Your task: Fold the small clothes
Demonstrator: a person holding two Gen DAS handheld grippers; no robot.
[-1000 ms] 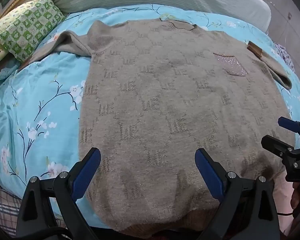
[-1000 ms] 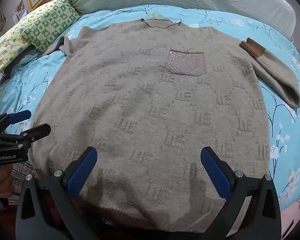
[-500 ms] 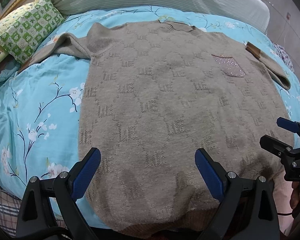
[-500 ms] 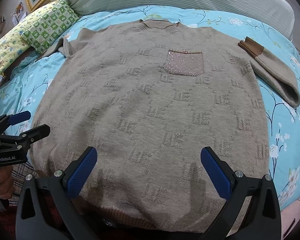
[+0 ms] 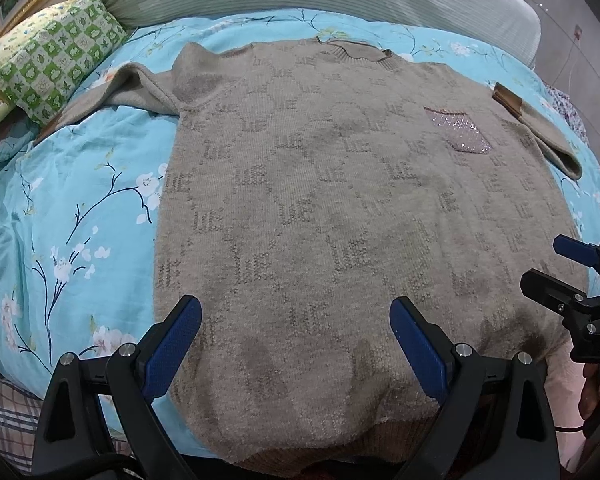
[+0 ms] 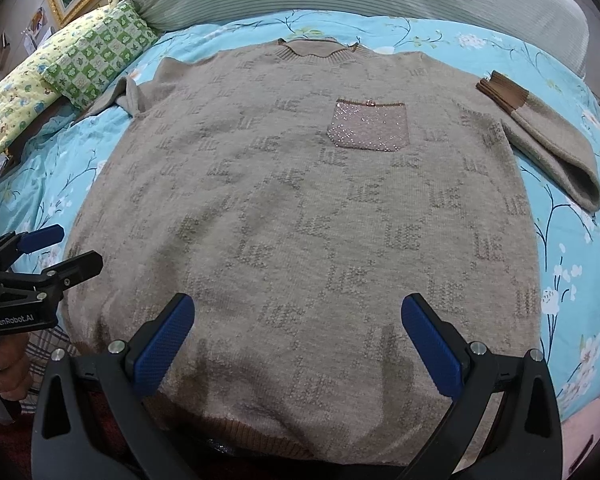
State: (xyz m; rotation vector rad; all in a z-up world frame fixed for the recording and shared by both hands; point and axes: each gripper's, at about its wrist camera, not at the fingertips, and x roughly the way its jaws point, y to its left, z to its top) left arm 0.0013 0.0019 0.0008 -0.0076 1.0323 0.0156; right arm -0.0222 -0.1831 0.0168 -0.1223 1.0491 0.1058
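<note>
Both the left gripper (image 5: 296,344) and right gripper (image 6: 300,344) hover with jaws spread wide and empty above the hem of the beige sweater (image 6: 300,184), which lies flat, front up, on the blue floral bed (image 5: 80,208).

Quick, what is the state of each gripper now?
Left gripper: open, holding nothing, above the sweater.
Right gripper: open, holding nothing.

Matt knitted sweater (image 6: 300,208), sequinned pocket (image 6: 367,127)

Both views have crept slightly forward over the sweater (image 6: 300,200).
</note>
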